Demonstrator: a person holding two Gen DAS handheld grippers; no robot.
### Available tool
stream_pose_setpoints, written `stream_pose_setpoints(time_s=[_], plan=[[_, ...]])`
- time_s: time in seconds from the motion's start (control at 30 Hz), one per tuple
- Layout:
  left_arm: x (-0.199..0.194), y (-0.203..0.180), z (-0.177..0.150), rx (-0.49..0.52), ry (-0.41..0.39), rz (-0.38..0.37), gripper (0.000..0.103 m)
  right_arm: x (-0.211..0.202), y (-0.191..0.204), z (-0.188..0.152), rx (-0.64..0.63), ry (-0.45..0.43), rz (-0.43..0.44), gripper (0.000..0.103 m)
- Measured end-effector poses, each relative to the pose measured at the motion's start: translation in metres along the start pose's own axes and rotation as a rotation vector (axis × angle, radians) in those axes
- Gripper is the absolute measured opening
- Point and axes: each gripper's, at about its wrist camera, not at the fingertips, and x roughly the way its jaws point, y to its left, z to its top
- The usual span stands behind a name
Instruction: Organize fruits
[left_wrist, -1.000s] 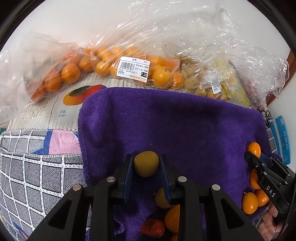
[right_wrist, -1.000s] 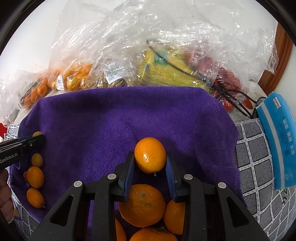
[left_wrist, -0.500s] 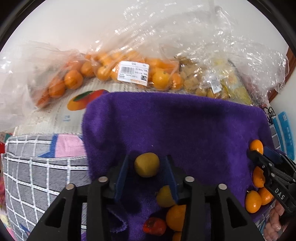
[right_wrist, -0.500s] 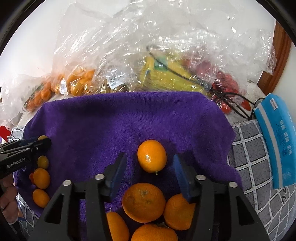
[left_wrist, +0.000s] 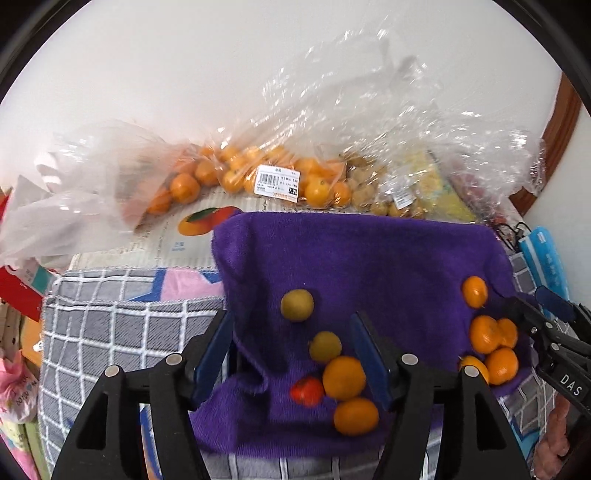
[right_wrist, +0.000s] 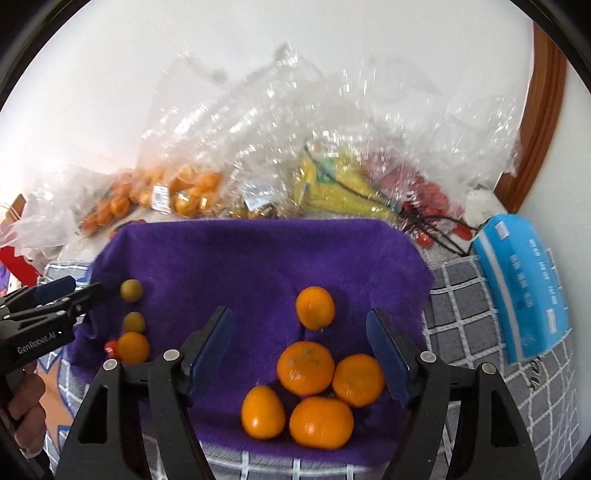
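clear fruit bags (left_wrist: 280, 177) crowd behind the purple towel (left_wrist: 369, 258).

Bagged fruit (right_wrist: 192, 192) blurred behind plastic

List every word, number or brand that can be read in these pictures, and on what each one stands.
"DAS": on the right gripper.
"GenRobot.AI": on the left gripper.
"7.28": on the price label of the bag of oranges; its other print is too small.
The blue packet and the other bag labels: too blurred to read.
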Motion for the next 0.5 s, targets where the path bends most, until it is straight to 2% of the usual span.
stream_pose_setpoints(time_s=[0.33,0.43,0.5], plan=[[-0.078,0.003,-0.035,-0.001,-0.118,-0.025,0.067,-0.086,0.016,-0.026,0.033,-0.069,0.034,0.074],[-0.104,0.001,-0.051,0.005,-0.163,-0.021,0.069,-0.111,0.020,-0.039,0.014,-0.111,0.010,0.085],[-0.117,0.000,-0.061,0.002,-0.179,-0.027,0.072,-0.127,0.022,-0.049,0.006,-0.139,0.002,0.089]])
